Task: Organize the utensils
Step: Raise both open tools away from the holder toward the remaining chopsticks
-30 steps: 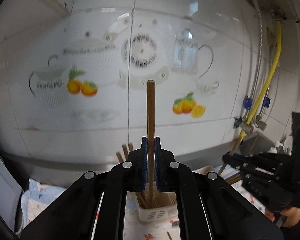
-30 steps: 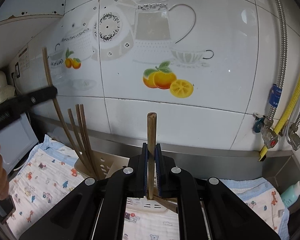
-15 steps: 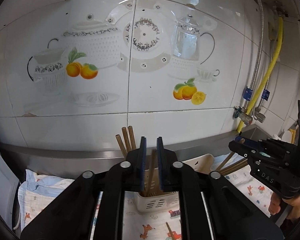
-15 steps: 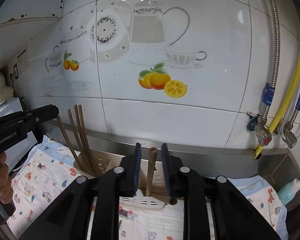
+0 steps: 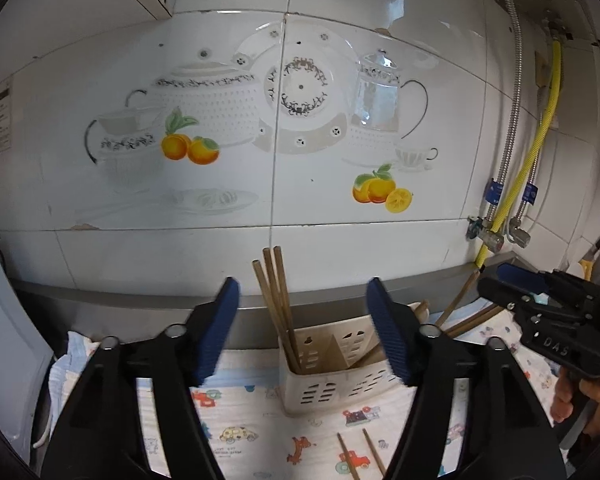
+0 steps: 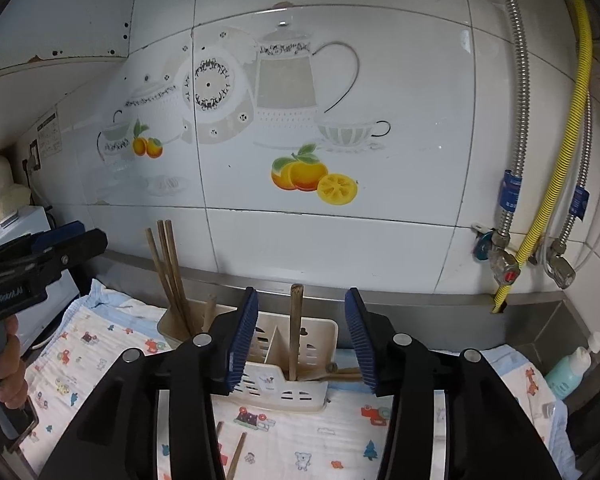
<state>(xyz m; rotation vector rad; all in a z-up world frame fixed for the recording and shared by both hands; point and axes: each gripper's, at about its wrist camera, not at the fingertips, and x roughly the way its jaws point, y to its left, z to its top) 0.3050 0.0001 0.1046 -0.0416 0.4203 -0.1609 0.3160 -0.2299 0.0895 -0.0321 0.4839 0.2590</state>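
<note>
My left gripper (image 5: 303, 284) is open and its jaws are still opening, with nothing pressed between the blue pads. Beyond it, three wooden chopsticks (image 5: 278, 300) stand in the left compartment of a cream utensil holder (image 5: 328, 376). Two more chopsticks (image 5: 360, 456) lie on the cloth in front. My right gripper (image 6: 302, 292) is also opening. A thick wooden handle (image 6: 295, 328) stands in the holder (image 6: 284, 384) between its pads, untouched. In each view the other gripper shows at the edge: the right gripper (image 5: 500, 280) and the left gripper (image 6: 80, 240).
The holder sits on a cartoon-print cloth (image 6: 100, 360) against a steel ledge below the tiled wall. A yellow hose and valves (image 6: 504, 264) hang at the right, with a soap bottle (image 6: 572, 364) below. A white appliance (image 5: 4, 340) stands at the left. A hand (image 6: 8, 364) grips the left handle.
Both grippers went from shut to open. The left let go of its chopstick and the right of its wooden handle; both pieces dropped into the holder. Both grippers drew back slightly.
</note>
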